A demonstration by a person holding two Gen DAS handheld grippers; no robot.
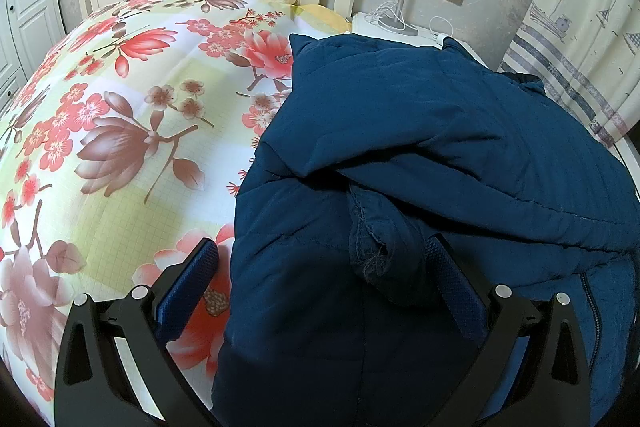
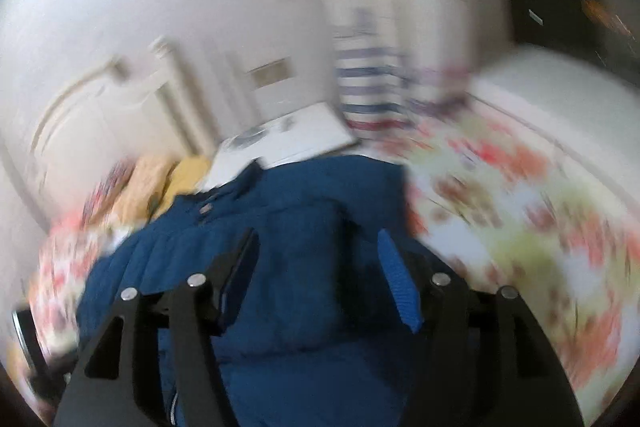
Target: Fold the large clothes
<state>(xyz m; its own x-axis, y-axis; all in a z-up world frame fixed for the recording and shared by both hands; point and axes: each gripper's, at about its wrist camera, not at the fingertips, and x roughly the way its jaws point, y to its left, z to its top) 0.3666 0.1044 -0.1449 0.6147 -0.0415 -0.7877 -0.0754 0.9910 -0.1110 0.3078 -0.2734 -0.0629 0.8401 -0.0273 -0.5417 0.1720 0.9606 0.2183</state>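
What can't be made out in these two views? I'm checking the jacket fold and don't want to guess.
- Right wrist view: motion blur smears the floral bedspread and room; the blue jacket shows little detail.
- Left wrist view: the jacket covers the bedspread beneath, and the bottom edge cuts off its lower part.
- Left gripper: its right finger lies against the jacket's frayed cuff; contact unclear.

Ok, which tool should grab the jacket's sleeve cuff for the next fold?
Probably left. The left tool is open with the frayed cuff lying between its fingers. The right tool is open over flat jacket, and its view is motion-blurred.
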